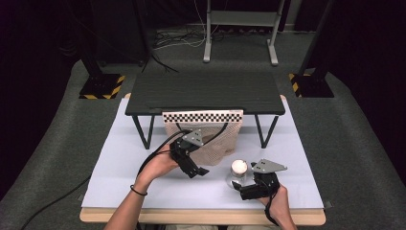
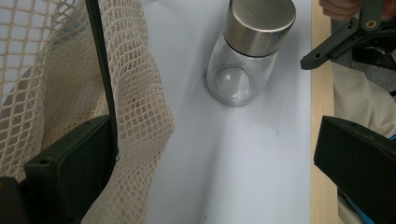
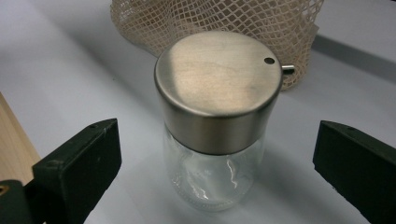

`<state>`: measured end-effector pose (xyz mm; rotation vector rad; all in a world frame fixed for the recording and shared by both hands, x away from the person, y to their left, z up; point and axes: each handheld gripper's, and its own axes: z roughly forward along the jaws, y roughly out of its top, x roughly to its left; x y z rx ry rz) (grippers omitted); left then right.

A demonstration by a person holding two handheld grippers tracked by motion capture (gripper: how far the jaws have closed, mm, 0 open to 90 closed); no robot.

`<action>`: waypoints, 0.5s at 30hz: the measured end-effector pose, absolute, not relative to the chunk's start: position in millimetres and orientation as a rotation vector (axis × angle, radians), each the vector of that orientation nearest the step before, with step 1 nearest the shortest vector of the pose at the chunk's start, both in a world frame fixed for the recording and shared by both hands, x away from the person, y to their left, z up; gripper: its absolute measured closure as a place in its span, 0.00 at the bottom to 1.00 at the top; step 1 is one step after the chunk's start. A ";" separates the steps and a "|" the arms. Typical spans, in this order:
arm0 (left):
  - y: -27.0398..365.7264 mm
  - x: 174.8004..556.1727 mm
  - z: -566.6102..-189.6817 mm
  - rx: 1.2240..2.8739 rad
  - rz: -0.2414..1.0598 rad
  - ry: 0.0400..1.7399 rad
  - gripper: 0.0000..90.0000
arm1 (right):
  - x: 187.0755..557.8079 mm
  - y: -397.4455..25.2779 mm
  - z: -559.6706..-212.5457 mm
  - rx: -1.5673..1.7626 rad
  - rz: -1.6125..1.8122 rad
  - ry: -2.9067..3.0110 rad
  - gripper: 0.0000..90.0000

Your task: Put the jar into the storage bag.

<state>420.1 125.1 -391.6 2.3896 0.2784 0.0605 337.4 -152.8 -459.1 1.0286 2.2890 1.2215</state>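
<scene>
The right gripper (image 1: pixel 238 190) has its jaws spread wide on either side of a clear glass jar (image 3: pixel 215 126) with a brushed metal lid (image 3: pixel 218 74), neither jaw touching it. The jar stands upright on the pale sheet (image 1: pixel 119 167) near the front edge of the table, just ahead of this gripper. The left gripper (image 1: pixel 200 171) is also spread open; one jaw lies against the beige mesh bag (image 2: pixel 140 116), beside the bag's black strap (image 2: pixel 102 74), without pinching it, and the other jaw hangs over the wooden table edge (image 2: pixel 320 93). The bag lies bunched on the sheet just beside the jar, partly under a low black stand (image 1: pixel 206 91) whose front rim carries a checkered strip (image 1: pixel 203 116).

The right hand (image 1: pixel 277 201) grips its tool from the near edge, forearm low. The left hand (image 1: pixel 158 167) comes in at an angle from the lower left, with a dark band on the wrist (image 1: pixel 138 190).

Grey carpet (image 1: pixel 48 153) surrounds the table; black posts with yellow-striped bases (image 1: pixel 101 86) and a grey metal frame (image 1: pixel 239 28) stand behind, in a dark room.
</scene>
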 end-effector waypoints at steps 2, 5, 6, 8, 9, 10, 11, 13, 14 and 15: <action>125.1 419.7 -391.4 2.390 0.061 0.278 0.00 | 339.1 -150.9 -459.2 1.039 1.216 2.282 0.00; 125.1 419.6 -391.3 2.390 0.060 0.278 0.00 | 342.8 -149.1 -458.7 1.059 1.229 2.270 0.00; 125.2 419.7 -391.4 2.390 0.060 0.278 0.00 | 343.9 -148.3 -458.6 1.067 1.231 2.265 0.00; 125.2 419.8 -391.6 2.389 0.060 0.278 0.00 | 346.1 -146.7 -458.8 1.081 1.236 2.261 0.01; 125.4 420.0 -391.7 2.387 0.058 0.278 0.00 | 348.1 -144.9 -459.2 1.097 1.224 2.257 0.04; 125.4 420.0 -391.7 2.387 0.058 0.278 0.00 | 348.1 -144.9 -459.2 1.097 1.224 2.257 0.04; 125.5 420.0 -391.6 2.387 0.058 0.277 0.00 | 348.8 -144.1 -459.4 1.106 1.219 2.253 0.06; 125.6 419.8 -391.5 2.387 0.057 0.275 0.00 | 348.9 -142.8 -460.1 1.105 1.222 2.234 0.10; 125.7 419.9 -391.6 2.387 0.057 0.274 0.00 | 348.8 -141.8 -460.5 1.106 1.215 2.232 0.13; 125.9 420.3 -391.8 2.387 0.056 0.274 0.00 | 348.6 -141.0 -461.1 1.100 1.213 2.230 0.16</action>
